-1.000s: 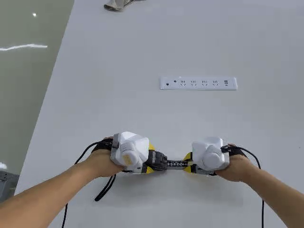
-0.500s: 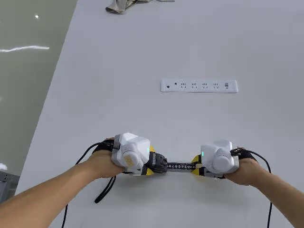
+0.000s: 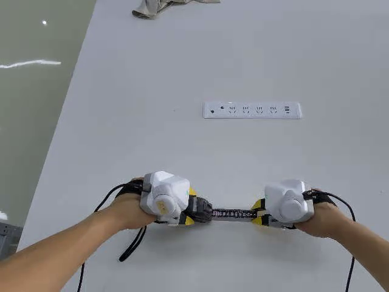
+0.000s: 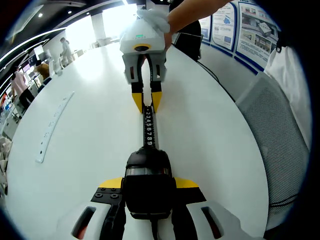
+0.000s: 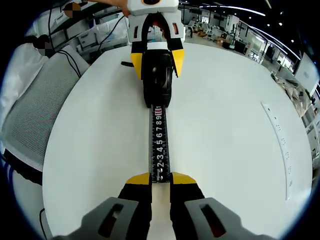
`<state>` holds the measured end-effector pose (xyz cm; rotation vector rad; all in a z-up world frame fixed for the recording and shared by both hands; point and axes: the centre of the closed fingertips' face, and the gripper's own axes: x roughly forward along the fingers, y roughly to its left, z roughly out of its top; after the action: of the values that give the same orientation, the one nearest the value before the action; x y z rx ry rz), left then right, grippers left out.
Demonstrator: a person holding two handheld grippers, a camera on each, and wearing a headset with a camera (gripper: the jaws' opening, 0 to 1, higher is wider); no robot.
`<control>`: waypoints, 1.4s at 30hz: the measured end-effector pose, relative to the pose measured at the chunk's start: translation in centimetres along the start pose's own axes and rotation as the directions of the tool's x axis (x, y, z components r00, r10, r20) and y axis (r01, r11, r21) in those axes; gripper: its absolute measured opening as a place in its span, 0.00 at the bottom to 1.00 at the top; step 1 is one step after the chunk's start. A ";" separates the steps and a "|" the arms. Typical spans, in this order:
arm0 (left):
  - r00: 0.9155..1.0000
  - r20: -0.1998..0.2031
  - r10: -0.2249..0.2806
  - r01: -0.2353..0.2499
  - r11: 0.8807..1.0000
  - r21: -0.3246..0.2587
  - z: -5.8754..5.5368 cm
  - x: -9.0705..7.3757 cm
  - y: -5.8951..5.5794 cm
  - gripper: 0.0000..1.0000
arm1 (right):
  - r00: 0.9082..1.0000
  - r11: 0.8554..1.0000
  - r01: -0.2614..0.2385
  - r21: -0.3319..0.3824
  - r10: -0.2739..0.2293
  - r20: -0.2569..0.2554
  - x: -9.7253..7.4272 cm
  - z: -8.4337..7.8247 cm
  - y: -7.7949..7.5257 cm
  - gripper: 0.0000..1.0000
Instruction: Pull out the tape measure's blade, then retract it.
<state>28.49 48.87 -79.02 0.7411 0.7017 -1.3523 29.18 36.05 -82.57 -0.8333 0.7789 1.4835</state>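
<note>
1. The tape measure sits close to the near edge of the worktop, clamped between the jaws of the left gripper.
2. Its blade runs rightward along that edge, and its tip is pinched in the right gripper, which faces the left one.
3. A power strip lies behind them, toward the worktop's middle, parallel to the blade.
4. A cloth lies far back, near the left edge.
5. A cable trails from the left gripper's side toward the near edge.
</note>
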 end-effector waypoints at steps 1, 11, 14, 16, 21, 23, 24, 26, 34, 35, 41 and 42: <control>1.000 0.000 0.000 0.000 1.000 0.001 0.0 0.0 0.0 0.32 | 1.000 1.000 0.001 0.000 -0.001 -0.001 -0.1 -0.1 0.0 0.12; 1.000 -0.007 -0.004 0.004 1.000 0.004 0.0 0.1 -0.1 0.32 | 1.000 1.000 0.006 0.005 -0.006 -0.012 -0.8 -1.4 0.0 0.12; 1.000 -0.010 -0.006 0.006 1.000 0.008 0.0 0.1 -0.1 0.32 | 1.000 1.000 0.007 0.008 -0.007 -0.013 -0.9 -1.7 -0.1 0.12; 1.000 -0.012 -0.007 0.007 1.000 0.009 0.0 0.1 -0.1 0.32 | 1.000 1.000 0.008 0.007 -0.008 -0.014 -1.0 -1.7 0.0 0.12; 1.000 -0.011 -0.007 0.007 1.000 0.006 0.0 0.1 0.0 0.32 | 1.000 1.000 0.008 0.011 -0.008 -0.015 -1.2 -2.1 0.0 0.12; 1.000 -0.010 -0.007 0.008 1.000 0.003 0.0 0.1 0.0 0.32 | 1.000 1.000 0.008 0.014 -0.008 -0.016 -1.4 -2.4 0.0 0.12; 1.000 -0.010 -0.007 0.008 1.000 0.003 0.0 0.1 0.0 0.32 | 1.000 1.000 0.008 0.015 -0.008 -0.016 -1.4 -2.5 0.0 0.11; 1.000 -0.010 -0.009 0.009 1.000 0.003 0.0 0.1 0.0 0.32 | 1.000 1.000 0.008 0.019 -0.008 -0.019 -1.6 -2.8 0.0 0.11; 1.000 -0.013 -0.009 0.009 1.000 0.006 0.0 0.2 -0.1 0.32 | 0.999 1.000 0.011 0.028 -0.010 -0.032 -2.2 -3.9 0.1 0.11; 1.000 -0.014 -0.010 0.010 1.000 0.008 0.0 0.2 -0.1 0.32 | 0.999 0.999 0.010 0.035 -0.009 -0.035 -2.3 -4.2 0.1 0.11; 1.000 -0.017 -0.012 0.012 1.000 0.010 0.0 0.1 -0.1 0.32 | 0.999 0.999 0.013 0.041 -0.011 -0.045 -2.8 -4.9 0.2 0.11; 1.000 -0.017 -0.012 0.012 1.000 0.011 0.0 0.1 -0.1 0.32 | 0.999 0.999 0.013 0.042 -0.011 -0.045 -2.8 -5.0 0.2 0.11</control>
<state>28.37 48.76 -79.12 0.7590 0.7139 -1.3629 29.41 30.28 -82.76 -0.8410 0.8346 1.4368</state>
